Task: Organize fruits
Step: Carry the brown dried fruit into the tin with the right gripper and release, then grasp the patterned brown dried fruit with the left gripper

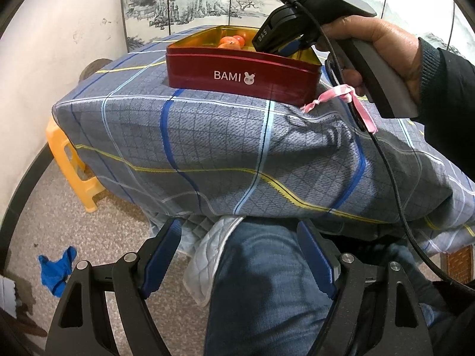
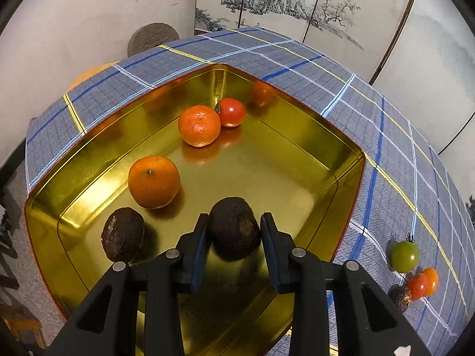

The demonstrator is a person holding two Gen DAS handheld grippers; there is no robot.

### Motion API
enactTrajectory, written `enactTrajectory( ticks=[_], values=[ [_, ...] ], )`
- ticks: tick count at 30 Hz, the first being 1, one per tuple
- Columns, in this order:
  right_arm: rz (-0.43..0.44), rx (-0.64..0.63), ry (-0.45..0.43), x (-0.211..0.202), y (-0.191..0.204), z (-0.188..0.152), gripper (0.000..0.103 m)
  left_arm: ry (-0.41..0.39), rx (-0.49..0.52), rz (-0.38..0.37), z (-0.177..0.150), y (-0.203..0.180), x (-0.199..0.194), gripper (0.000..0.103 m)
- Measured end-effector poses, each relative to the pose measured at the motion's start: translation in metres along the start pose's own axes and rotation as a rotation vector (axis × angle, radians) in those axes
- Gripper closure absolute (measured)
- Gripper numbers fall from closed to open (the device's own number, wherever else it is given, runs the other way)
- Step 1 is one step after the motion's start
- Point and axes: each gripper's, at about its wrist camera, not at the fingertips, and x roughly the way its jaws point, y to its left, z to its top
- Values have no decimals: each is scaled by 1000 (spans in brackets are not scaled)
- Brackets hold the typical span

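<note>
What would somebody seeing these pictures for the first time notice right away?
Probably the shiny gold inside of the red tin on the checked tablecloth, holding two oranges, a red tomato and two dark wrinkled fruits. The right claw straddles one dark fruit at the tin's near side, the left pad looking in contact, a sliver of gap at the right. Outside, to the right, a green tomato heads a small cluster of leftover fruit.

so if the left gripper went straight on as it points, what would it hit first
Most likely the person's jeans-clad leg, which fills the gap between the open fingers of the left gripper. Past it hangs the checked cloth. Depth is hard to judge here.
</note>
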Motion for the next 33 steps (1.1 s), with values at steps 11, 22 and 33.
enactTrajectory(
  ticks=[11,22,33],
  values=[
    [-16,-20,-9,-2,4,-2,64,0,5,2,0,-2,-1,23],
    [165,63,-168,-46,-18,-15,45,-22,20,12,1,-2,-5,23],
    [-86,518,-287,-84,-242,-143,16,-102,157,-83,52,-52,-4,23]
  ],
)
